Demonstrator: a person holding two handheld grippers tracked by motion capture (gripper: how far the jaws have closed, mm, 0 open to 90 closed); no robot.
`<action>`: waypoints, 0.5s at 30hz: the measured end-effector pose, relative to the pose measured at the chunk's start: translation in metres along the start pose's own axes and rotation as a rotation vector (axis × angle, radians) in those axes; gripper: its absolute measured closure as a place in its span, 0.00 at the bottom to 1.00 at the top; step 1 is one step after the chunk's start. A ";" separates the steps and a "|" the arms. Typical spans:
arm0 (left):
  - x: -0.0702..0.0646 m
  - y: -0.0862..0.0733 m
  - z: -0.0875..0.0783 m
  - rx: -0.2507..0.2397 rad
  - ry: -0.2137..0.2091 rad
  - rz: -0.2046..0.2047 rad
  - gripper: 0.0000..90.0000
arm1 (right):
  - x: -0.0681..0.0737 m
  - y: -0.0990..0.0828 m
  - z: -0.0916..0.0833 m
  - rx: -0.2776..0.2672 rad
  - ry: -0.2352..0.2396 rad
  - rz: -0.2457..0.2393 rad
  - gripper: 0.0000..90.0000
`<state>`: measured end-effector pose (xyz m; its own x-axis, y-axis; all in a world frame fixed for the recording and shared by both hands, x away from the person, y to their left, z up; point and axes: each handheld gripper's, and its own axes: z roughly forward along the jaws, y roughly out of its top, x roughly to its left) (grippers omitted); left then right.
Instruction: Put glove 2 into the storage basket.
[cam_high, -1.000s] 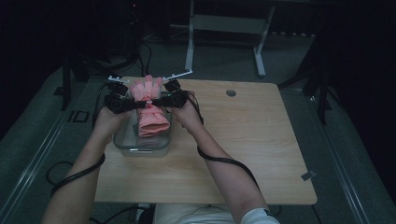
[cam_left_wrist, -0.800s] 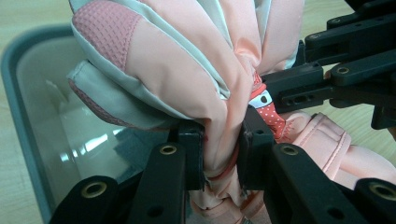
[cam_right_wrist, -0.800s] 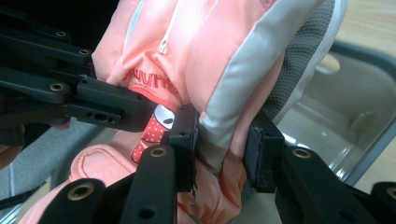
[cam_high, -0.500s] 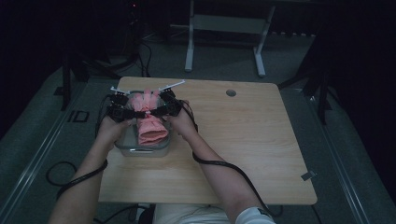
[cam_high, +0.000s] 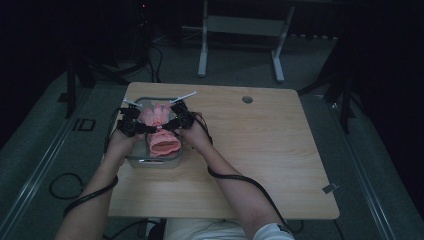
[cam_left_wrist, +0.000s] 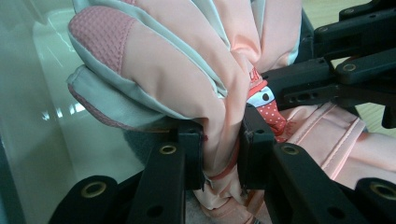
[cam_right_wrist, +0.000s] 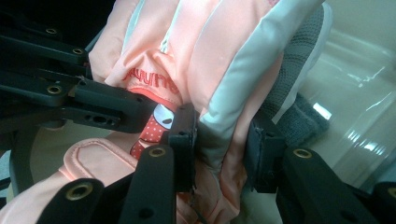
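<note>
A person seated at a pale wooden surface (cam_high: 260, 150) holds a set of black tongs in each hand over a clear plastic bin (cam_high: 131, 161) near the surface's far left corner. Between them hangs a padded pink glove (cam_high: 161, 131), its fingers pointing away from the person and its cuff drooping into the bin.

The glove (cam_left_wrist: 187, 70) is soft and puffy, made of smooth peach-pink fabric with pale grey piping along the fingers. One fingertip carries a darker pink mesh patch with a fine dimpled weave. A grey knitted lining (cam_right_wrist: 294, 70) shows at one side. On the back is a small red patch with white dots (cam_right_wrist: 152, 128) and some orange lettering, upside down and too creased to read.

The bin has rounded corners and glossy see-through walls (cam_left_wrist: 28, 116) that catch the light.

The left tongs (cam_left_wrist: 223, 150) are pressed together on a fold of the pink fabric, which bunches between the two square black pads. The right tongs (cam_right_wrist: 219, 149) pinch a thicker fold along the grey-piped edge. Both tongs are made of flat black bars joined by brass-coloured rivets.
</note>
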<state>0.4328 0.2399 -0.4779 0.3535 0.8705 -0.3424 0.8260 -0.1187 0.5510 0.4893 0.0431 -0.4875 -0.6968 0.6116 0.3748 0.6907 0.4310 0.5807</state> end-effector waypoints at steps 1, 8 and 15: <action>0.000 0.000 0.000 0.000 0.000 0.000 0.82 | 0.000 0.000 0.000 0.000 0.000 0.000 0.75; -0.001 0.003 0.005 0.025 0.049 -0.005 0.71 | 0.000 0.003 0.003 0.014 -0.051 -0.029 0.65; 0.001 0.002 0.009 0.008 0.100 -0.005 0.61 | -0.004 0.007 0.007 0.019 -0.087 -0.066 0.54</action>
<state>0.4388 0.2366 -0.4837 0.3042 0.9145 -0.2669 0.8311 -0.1179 0.5434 0.4984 0.0480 -0.4901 -0.7222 0.6362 0.2713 0.6476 0.4843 0.5883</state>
